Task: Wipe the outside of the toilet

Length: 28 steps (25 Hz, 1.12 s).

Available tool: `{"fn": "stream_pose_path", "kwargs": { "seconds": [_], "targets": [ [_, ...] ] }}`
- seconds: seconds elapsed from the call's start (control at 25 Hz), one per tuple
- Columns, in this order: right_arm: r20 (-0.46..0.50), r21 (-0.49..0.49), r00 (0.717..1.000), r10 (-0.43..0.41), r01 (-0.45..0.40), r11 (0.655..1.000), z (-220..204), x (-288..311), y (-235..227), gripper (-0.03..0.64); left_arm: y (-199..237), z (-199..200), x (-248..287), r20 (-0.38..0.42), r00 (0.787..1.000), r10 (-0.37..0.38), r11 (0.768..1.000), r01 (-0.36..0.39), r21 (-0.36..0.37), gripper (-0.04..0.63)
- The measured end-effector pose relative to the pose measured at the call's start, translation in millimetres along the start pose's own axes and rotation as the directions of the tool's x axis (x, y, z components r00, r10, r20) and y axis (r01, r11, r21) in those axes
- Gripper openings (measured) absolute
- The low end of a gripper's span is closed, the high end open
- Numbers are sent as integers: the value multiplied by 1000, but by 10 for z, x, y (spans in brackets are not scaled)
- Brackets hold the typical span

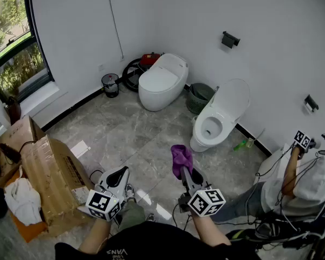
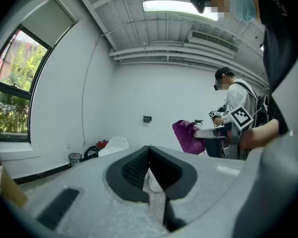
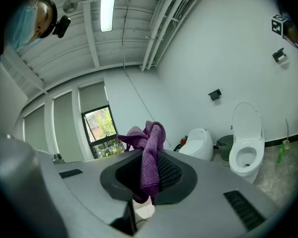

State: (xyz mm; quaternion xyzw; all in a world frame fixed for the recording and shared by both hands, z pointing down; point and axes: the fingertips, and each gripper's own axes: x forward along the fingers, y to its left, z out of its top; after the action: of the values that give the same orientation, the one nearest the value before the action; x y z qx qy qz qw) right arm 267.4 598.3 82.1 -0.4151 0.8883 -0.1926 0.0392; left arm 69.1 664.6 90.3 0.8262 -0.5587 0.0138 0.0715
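The toilet [image 1: 216, 124] with its lid raised stands against the right-hand wall, bowl open, with a dark waste basket [image 1: 200, 97] just beside it and a green bottle [image 1: 240, 144] on the floor near its base. It is well apart from both grippers, so wiping looks not yet begun; its outer shell faces the person, which should make the front and side the easiest parts to reach first

The purple cloth [image 1: 181, 158] is held out ahead, between the person and the toilet, likely so it arrives first at the porcelain. The right gripper [image 1: 184, 170] has its jaws closed onto the cloth, a fold pinched between the pads and the rest bunched loosely above the tips

The left gripper [image 1: 119, 175] hangs lower and to the side, jaws brought together at the tips with nothing between them, apparently idle

A second toilet [image 1: 161, 81], lid down, sits farther back by the wall
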Motion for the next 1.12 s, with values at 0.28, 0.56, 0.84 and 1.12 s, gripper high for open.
{"fn": "stream_pose_path", "kwargs": {
  "seconds": [0.28,0.56,0.84,1.12],
  "targets": [
    [-9,-6,1000,9,-9,1000,-79,167,5,41,120,-62,82,-2,1000,-25,1000,25,-2,6],
    [-6,26,1000,9,-9,1000,-125,505,-35,43,416,-117,248,-14,1000,-26,1000,25,-13,6],
    [-11,23,1000,-3,3,1000,129,1163,-196,43,944,58,676,-19,1000,-2,1000,1,-29,6],
    [-1,20,1000,-8,8,1000,418,1992,-212,43,1630,336,1181,-11,1000,-14,999,14,-36,6]
  ]
}}
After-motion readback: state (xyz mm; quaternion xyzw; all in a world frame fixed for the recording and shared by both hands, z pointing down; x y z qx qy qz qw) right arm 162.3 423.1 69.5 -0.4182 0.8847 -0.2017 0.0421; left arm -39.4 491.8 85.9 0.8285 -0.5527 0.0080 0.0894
